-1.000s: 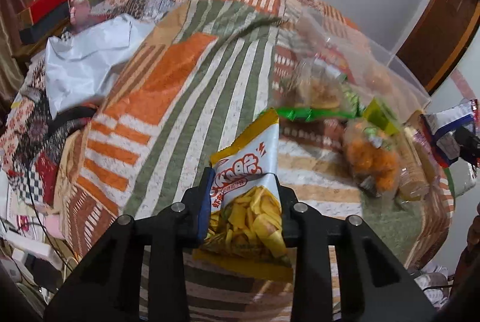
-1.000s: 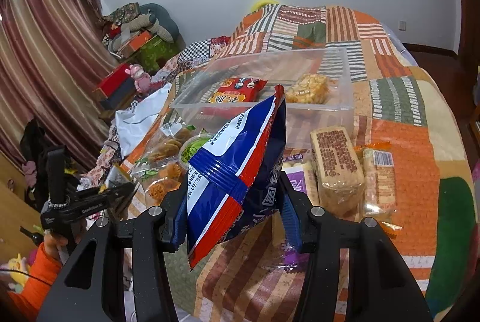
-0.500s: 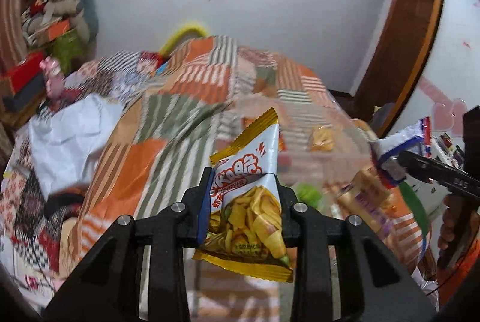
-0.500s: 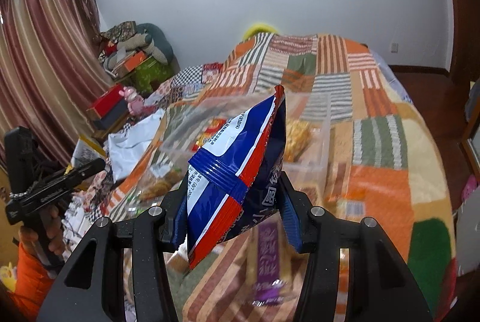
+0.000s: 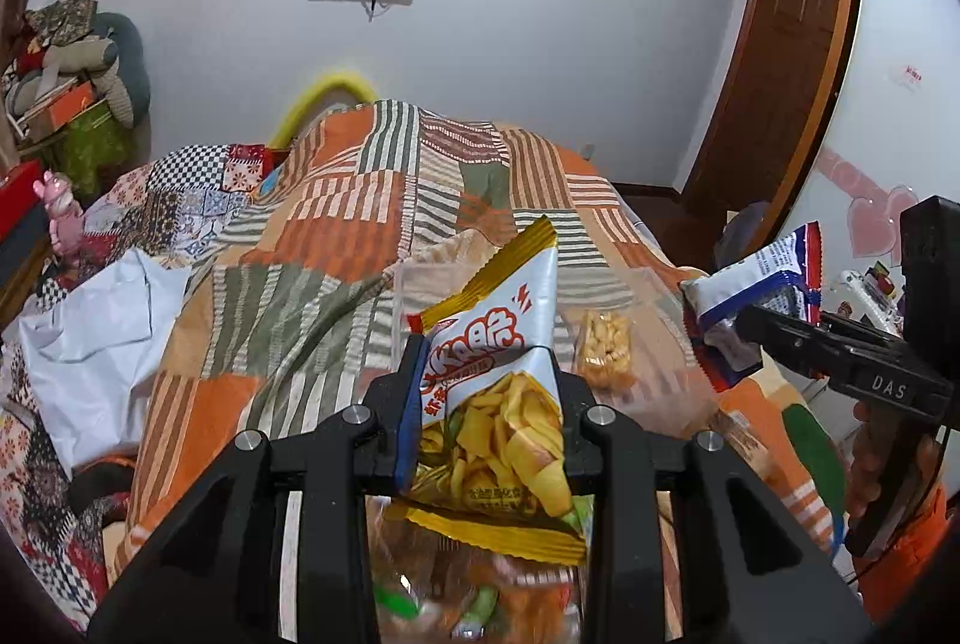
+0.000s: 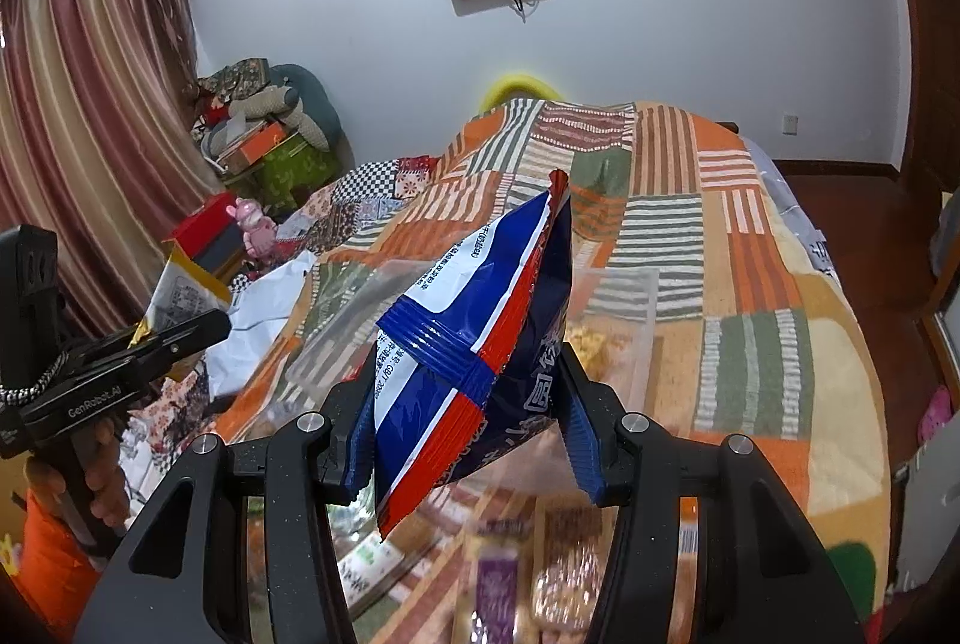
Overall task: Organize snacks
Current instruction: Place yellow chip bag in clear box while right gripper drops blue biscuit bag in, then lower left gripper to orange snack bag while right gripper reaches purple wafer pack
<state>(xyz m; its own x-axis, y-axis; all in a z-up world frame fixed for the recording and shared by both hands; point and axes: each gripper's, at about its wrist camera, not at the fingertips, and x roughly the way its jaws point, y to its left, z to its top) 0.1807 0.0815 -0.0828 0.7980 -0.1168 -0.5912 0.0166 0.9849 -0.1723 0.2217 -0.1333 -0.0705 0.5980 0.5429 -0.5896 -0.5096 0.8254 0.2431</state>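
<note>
Looking along the left gripper (image 5: 486,404), its jaws were pinched on a yellow chip bag (image 5: 498,392), which stood upright between the pads above the striped bedspread (image 5: 336,248). Just beyond the bag lay a clear plastic bin (image 5: 654,296) with a packet of golden puffs (image 5: 603,350) inside, and at the right edge the other tool carried a blue and red bag (image 5: 756,278). More loose snacks showed blurred below the jaws. From the right wrist view, the right gripper (image 6: 462,416) was clamped on the blue and red bag (image 6: 480,338), tilted with its sealed top toward the far end of the bed; the bin's rim (image 6: 618,278) sat directly ahead and below, and the left tool's yellow bag (image 6: 180,296) hung off to the left. To do this step well, I judged each bag should be brought over the bin's open mouth before either grip is loosened, and lowered inside one at a time so the tools do not collide. Laying them flat beside the puffs would save space, and squeezing no harder would keep the chips whole.
</note>
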